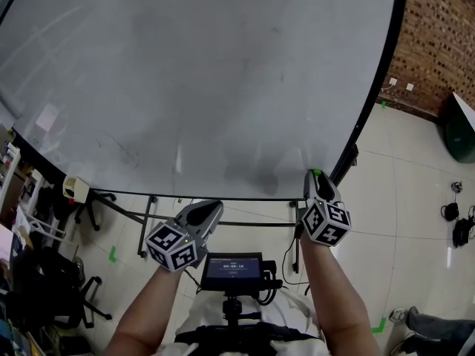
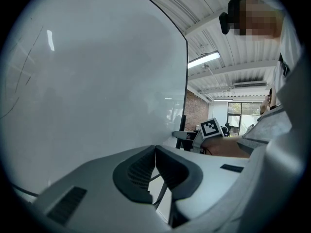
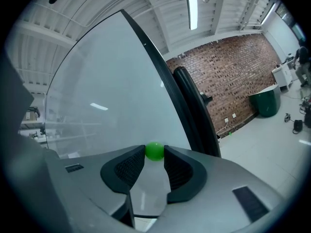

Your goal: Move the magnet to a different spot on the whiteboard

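Observation:
A small green magnet [image 3: 155,151] sits pinched between the tips of my right gripper [image 3: 155,152], which is shut on it. In the head view the magnet [image 1: 317,173] shows at the tip of the right gripper [image 1: 318,176], at the lower right corner of the large whiteboard [image 1: 208,87]. Whether the magnet touches the board I cannot tell. My left gripper [image 1: 213,208] hangs just below the board's bottom edge. In the left gripper view it [image 2: 155,150] is shut and empty, with the whiteboard [image 2: 97,81] ahead of it.
The board's black frame [image 1: 375,87] runs down the right side, with stand legs [image 1: 148,221] below. A small monitor [image 1: 233,268] sits at my chest. An office chair [image 1: 44,288] stands at the left. A brick wall [image 1: 438,43] and a green bin [image 1: 462,136] are at the right.

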Demonstrator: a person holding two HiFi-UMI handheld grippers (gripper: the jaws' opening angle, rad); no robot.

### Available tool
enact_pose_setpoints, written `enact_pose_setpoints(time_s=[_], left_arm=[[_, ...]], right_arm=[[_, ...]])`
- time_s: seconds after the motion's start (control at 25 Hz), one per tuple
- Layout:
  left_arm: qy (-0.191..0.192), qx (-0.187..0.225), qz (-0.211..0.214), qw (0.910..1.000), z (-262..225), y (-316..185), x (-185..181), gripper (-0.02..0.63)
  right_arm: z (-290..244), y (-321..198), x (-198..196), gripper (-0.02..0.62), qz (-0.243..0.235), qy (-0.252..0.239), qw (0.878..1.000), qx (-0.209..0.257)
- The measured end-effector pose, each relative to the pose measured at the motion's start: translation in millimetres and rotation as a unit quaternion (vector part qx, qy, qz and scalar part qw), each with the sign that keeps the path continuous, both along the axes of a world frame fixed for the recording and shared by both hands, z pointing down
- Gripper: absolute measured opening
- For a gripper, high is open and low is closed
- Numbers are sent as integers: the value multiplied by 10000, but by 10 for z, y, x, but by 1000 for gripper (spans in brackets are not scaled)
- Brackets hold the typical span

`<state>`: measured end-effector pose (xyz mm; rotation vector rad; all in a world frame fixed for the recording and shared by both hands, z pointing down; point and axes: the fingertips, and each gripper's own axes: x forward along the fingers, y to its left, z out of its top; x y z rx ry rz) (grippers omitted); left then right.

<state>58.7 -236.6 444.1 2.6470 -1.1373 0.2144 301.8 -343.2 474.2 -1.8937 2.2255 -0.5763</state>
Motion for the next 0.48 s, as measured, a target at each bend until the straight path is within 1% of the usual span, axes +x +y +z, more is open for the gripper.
enact_pose_setpoints(time_s=[0.08, 0.2, 0.24, 0.48], left_arm=[[30, -8, -17, 10000, 2, 21, -13, 23], [65, -17, -17, 10000, 12, 54, -5, 23], [69, -28, -1, 10000, 25, 73, 1, 23], [89, -89, 45, 9999, 60, 168, -33, 23]], right_arm=[[18, -10, 14, 151, 26, 25, 10000, 9], [38, -21, 78, 211, 18, -16, 10000, 70], [27, -2, 99, 221, 16, -21, 10000, 86], [2, 177, 158, 221, 56, -98, 9998, 149]])
